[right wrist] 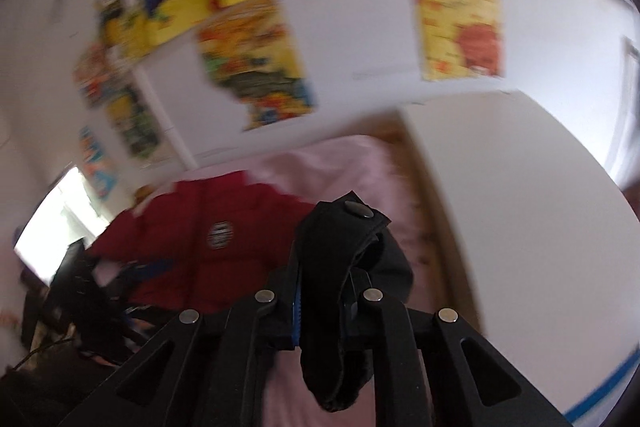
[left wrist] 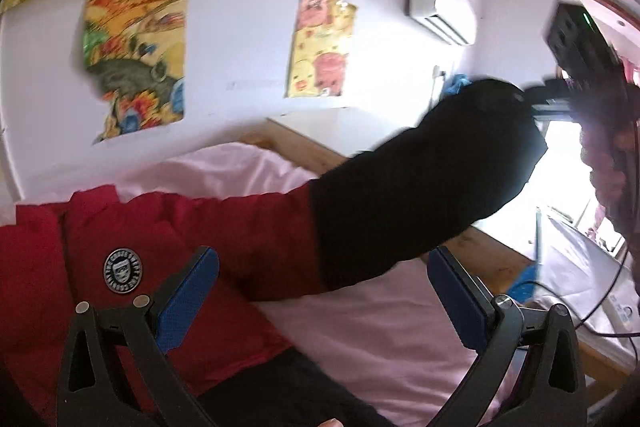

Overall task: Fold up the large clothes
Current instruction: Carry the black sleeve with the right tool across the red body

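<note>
- Left wrist view: the left gripper point(left wrist: 324, 301) stands wide open with nothing between its blue pads point(left wrist: 188, 301); below it the red puffer jacket point(left wrist: 168, 227) lies spread on the pink sheet point(left wrist: 380, 327) of the bed, its round badge point(left wrist: 123, 270) facing up
- One sleeve, red at the shoulder and black toward the end point(left wrist: 420, 195), is raised off the bed and stretches up to the right, toward the right gripper's body, which is blurred at the frame's edge
- Right wrist view: the right gripper point(right wrist: 320, 291) is closed tight on the black cuff point(right wrist: 340, 267), whose snap tab point(right wrist: 359, 209) sticks up above the jaws; the rest of the cuff droops below them
- Progress, as I judge it: early; the body is laid flat but no fold is visible, and the lifted sleeve is not yet laid across the chest; the other sleeve and the body folds remain
- Only the left view shows the sleeve's full span; only the right view shows the grip itself and the jacket's far edge against the wooden bed frame point(right wrist: 436, 211)
</note>
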### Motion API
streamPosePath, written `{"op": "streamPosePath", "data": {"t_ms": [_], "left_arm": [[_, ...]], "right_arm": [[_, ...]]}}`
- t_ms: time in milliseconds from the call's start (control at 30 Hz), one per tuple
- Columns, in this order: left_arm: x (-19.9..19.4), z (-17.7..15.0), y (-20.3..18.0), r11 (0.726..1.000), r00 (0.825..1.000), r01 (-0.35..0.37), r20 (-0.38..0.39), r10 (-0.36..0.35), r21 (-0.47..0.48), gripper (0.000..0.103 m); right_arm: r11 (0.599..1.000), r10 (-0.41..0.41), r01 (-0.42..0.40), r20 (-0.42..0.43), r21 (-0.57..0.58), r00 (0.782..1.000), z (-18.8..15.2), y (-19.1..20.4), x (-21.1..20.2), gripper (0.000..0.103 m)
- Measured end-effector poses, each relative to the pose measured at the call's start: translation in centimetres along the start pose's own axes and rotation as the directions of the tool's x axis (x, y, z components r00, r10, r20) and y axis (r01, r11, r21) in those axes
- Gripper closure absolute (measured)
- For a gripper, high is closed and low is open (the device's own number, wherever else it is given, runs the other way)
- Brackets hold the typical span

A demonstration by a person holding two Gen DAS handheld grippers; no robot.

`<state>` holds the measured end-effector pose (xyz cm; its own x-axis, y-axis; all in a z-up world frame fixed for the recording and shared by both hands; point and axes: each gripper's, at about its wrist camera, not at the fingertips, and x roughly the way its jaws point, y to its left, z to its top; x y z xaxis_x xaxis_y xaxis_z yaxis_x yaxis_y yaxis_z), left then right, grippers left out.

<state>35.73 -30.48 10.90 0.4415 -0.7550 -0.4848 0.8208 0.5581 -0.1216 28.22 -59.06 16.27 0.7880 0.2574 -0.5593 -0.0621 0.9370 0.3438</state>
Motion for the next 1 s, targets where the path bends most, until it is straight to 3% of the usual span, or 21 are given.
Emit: {"op": "streamPosePath", "data": {"t_ms": [233,533,633,833,933,967,1000], "left_arm": [[-2.9,-2.6,1.4,0.998,1.0,-0.008,-0.014,0.008,0.057,0.001],[-7.6,-8.2,8.0,0.983,0.979,-0.162,-0.112,0.171,0.084,0.001],[-8.8,-9.5,11.7,0.975,0.968,-0.221,-0.113,0.224,0.035,0.001],[-9.7,-11.9,17.7,0.963,0.958,-0.267,-0.123,0.259,-0.045,0.001],[-9.5,-13.3,20.3,0.952,0.948,-0.294,-0.151,0.279,-0.084,0.001],[-9.6,-14.0,21.4,0.948,0.947,-0.297,-0.167,0.276,-0.117,0.001],[-9.5,-14.4,22.1,0.943,0.945,-0.3,-0.179,0.273,-0.144,0.001]], "right_arm": [[0.98,0.167,-0.173,-0.069,-0.099,0.984,1.8,8.3,5.0,0.091],[0.928,0.285,-0.316,-0.167,-0.199,0.944,5.2,19.7,16.1,0.091],[0.906,0.32,-0.362,-0.206,-0.221,0.925,6.3,23.8,20.7,0.091],[0.832,0.406,-0.499,-0.346,-0.244,0.846,5.8,31.1,31.2,0.09],[0.823,0.418,-0.528,-0.407,-0.21,0.812,4.5,32.8,36.8,0.075],[0.821,0.438,-0.546,-0.43,-0.166,0.79,4.0,32.9,38.8,0.061],[0.818,0.463,-0.561,-0.433,-0.128,0.774,3.8,32.6,39.8,0.04]]}}
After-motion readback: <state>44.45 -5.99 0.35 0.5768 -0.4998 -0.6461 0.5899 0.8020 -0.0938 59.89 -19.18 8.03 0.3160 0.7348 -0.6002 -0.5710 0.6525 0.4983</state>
